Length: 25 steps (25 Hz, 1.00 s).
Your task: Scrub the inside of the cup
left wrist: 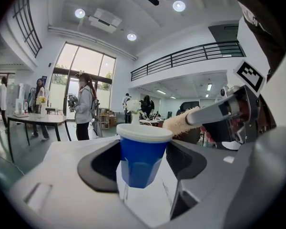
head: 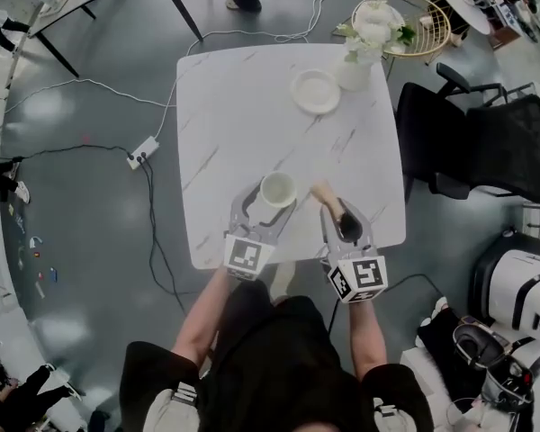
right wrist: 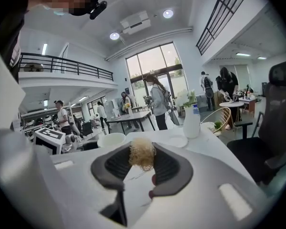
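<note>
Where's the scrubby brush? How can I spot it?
Look at the white marble table, near the edge closest to the person. The right gripper holds the brush there, just right of the cup. It is the only fuzzy tan thing; the cup, plate and vase are smooth.

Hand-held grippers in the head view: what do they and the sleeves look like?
Left hand-held gripper and right hand-held gripper: pale grey forked bodies, dark inner pads, each with a white cube of black square markers. The person wears a black short-sleeved top.
</note>
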Each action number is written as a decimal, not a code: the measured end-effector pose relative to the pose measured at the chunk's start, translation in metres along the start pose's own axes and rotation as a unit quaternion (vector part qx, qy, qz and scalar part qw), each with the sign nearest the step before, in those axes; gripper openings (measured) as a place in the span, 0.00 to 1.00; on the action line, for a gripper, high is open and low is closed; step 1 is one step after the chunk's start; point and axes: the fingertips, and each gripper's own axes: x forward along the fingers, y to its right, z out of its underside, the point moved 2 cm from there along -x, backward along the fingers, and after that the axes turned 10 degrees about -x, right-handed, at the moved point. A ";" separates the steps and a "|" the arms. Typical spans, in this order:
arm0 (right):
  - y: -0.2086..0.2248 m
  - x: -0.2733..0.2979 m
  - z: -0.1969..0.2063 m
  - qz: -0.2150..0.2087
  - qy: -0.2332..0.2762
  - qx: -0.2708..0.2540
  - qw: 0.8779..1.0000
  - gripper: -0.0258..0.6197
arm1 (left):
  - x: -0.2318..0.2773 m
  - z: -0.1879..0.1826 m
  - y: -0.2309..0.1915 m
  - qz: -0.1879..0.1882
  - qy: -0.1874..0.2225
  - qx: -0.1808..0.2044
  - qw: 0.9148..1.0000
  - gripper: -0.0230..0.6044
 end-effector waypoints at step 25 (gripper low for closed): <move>-0.084 -0.116 -0.012 -0.103 0.022 -0.087 0.991 0.22 | -0.084 0.015 0.124 -0.002 -0.018 0.086 0.996 0.53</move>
